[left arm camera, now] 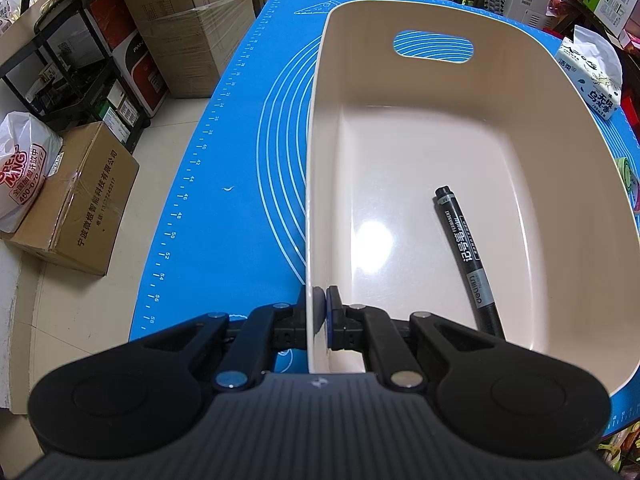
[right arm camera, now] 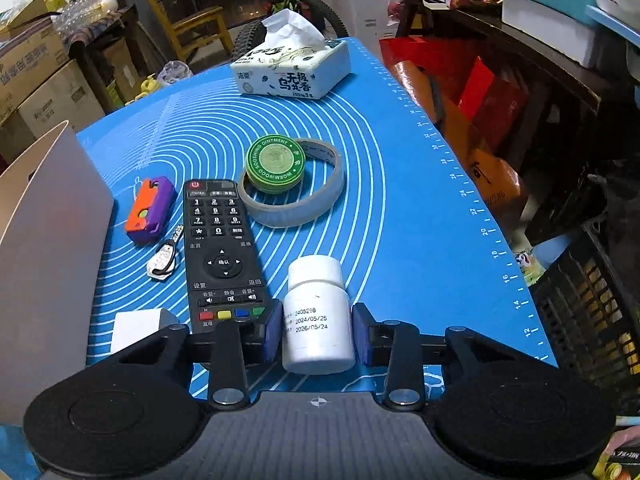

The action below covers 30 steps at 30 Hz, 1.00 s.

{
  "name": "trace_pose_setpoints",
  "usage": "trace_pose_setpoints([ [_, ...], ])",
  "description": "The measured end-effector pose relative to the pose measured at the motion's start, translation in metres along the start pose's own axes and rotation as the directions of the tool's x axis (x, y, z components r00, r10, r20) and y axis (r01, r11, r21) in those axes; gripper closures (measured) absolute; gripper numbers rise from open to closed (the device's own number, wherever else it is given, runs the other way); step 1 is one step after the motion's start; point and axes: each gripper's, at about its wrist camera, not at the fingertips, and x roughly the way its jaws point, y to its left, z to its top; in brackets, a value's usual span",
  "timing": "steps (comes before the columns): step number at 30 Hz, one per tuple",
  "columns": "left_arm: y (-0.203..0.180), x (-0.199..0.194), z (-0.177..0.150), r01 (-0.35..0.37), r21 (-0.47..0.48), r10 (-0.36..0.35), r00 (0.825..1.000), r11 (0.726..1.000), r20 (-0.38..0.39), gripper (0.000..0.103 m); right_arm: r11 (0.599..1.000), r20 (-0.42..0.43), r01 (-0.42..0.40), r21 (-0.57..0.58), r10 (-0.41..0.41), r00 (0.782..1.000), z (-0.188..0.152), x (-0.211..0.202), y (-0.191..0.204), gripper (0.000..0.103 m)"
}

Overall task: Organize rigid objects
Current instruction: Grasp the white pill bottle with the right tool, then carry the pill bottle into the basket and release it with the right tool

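A cream plastic bin (left arm camera: 520, 92) stands on the blue mat (left arm camera: 224, 160). A black marker (left arm camera: 468, 256) lies inside it. My left gripper (left arm camera: 320, 312) is shut on the bin's left wall near its front corner. In the right wrist view my right gripper (right arm camera: 318, 332) brackets a white pill bottle (right arm camera: 318, 316), with its pads touching or nearly touching the bottle's sides. A black remote (right arm camera: 220, 248), a green ointment tin (right arm camera: 274, 162) inside a tape ring (right arm camera: 296, 208), a purple-orange toy (right arm camera: 150, 208), a keyring (right arm camera: 164, 258) and a white block (right arm camera: 136, 326) lie on the mat. The bin's wall (right arm camera: 44, 248) shows at left.
A tissue pack (right arm camera: 292, 68) sits at the mat's far end and also shows in the left wrist view (left arm camera: 592, 76). Cardboard boxes (left arm camera: 80, 200) and a black rack (left arm camera: 72, 64) stand on the floor to the left. A black crate (right arm camera: 592, 304) stands to the right of the table.
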Motion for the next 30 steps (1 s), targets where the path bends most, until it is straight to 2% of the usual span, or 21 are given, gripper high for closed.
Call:
trace_pose_setpoints([
  [4,0.000,0.000,0.000,0.001,-0.001,-0.001,1.000,1.000,0.000,0.095,0.999,0.006,0.029,-0.026,-0.029,1.000,-0.001,-0.003,0.003,0.058],
  [10,0.000,0.000,0.001,0.001,-0.001,-0.001,1.000,1.000,0.000,0.095,0.995,0.075,0.062,-0.073,-0.057,0.996,0.004,-0.020,0.014,0.058],
  [15,0.000,0.000,0.000,0.000,-0.001,0.000,1.000,1.000,0.000,0.095,0.995,0.146,0.032,-0.098,-0.017,0.989,0.023,-0.041,0.033,0.058],
  [23,0.000,0.000,0.000,-0.003,0.001,0.003,1.000,1.000,0.002,0.095,0.971,0.245,-0.085,-0.225,0.140,0.959,0.053,-0.081,0.109,0.058],
  [30,-0.001,0.000,0.000,-0.005,0.004,0.005,1.000,1.000,0.003,0.095,0.916,0.220,-0.202,-0.346,0.289,0.932,0.060,-0.094,0.178,0.058],
])
